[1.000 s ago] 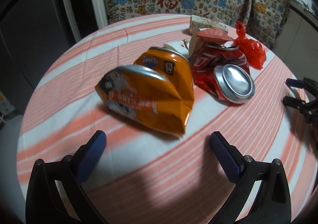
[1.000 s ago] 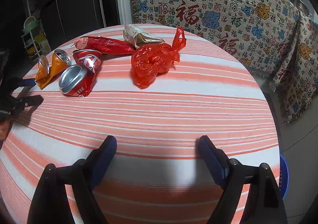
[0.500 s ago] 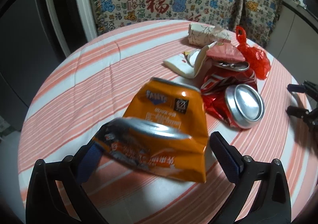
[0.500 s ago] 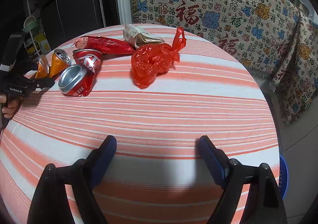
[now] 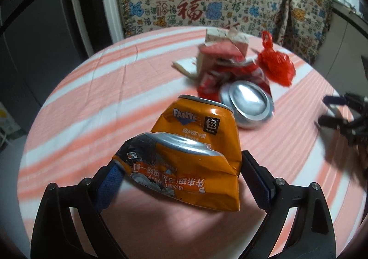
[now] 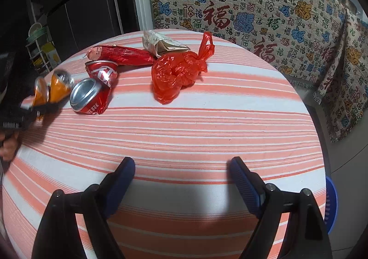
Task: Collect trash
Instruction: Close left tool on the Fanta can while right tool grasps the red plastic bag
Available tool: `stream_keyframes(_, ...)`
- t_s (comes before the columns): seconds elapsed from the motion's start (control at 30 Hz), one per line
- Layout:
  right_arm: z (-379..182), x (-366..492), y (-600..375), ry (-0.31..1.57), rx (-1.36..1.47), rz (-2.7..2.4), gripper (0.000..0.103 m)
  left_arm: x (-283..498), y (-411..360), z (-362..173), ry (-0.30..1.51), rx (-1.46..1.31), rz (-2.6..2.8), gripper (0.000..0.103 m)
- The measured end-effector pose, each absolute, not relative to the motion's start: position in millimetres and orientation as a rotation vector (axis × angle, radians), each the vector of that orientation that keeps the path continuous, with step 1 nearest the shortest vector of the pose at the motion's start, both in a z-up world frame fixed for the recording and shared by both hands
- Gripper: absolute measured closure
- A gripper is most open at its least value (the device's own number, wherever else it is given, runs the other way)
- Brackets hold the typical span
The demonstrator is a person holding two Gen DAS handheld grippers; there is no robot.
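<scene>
A crushed orange Fanta can (image 5: 191, 153) sits between the fingers of my left gripper (image 5: 179, 174), which is shut on it; the can looks lifted and tilted over the striped table (image 5: 92, 102). It also shows in the right wrist view (image 6: 49, 92). Behind it lie a crushed red can (image 5: 243, 102), a red wrapper (image 6: 122, 55), a crumpled paper packet (image 6: 161, 44) and a tied red plastic bag (image 6: 177, 72). My right gripper (image 6: 181, 176) is open and empty above the table's near side.
The round table has a pink-and-white striped cloth. A patterned blanket (image 6: 253, 6) hangs behind it. A dark fridge (image 6: 76, 1) stands at the back left. A blue basket rim (image 6: 331, 203) shows below the table's right edge.
My left gripper moved up to the orange can, closed on it, and the can now looks raised and tilted. The right gripper has not moved.
</scene>
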State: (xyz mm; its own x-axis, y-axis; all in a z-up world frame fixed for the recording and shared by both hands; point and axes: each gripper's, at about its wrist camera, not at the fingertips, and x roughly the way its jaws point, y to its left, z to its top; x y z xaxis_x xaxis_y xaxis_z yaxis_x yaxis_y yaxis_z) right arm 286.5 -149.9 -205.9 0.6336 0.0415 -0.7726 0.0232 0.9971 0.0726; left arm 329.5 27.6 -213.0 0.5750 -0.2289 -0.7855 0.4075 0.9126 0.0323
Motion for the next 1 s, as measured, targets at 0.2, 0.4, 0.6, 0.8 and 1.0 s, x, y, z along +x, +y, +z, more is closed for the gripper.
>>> stream_keyframes(0.2, -179.1, 317.6, -163.4, 0.865, 0.207, 0.03, 0.017, 279.3, 13.1, -215.0, 0.902, 0.211, -0.302, 0.007)
stream_keyframes(0.4, -177.6, 378.4, -160.0, 0.9, 0.305, 0.006, 0.018, 246.3, 2.4, -215.5, 0.924, 0.135, -0.27, 0.007)
stream_keyframes(0.6, -188.2, 377.1, -166.2, 0.91, 0.268, 0.013, 0.072, 223.4, -9.5, -215.1, 0.932, 0.132, -0.307, 0.006)
stream_keyframes(0.8, -178.8, 308.8, -171.9, 0.921, 0.09, 0.089, 0.073, 205.8, 12.2, -210.3, 0.922, 0.036, -0.307, 0.006)
stream_keyframes(1.0, -182.4, 246.2, -155.4, 0.919, -0.032, 0.121, 0.072, 190.8, 12.5, -203.7, 0.9, 0.04, -0.239, 0.006)
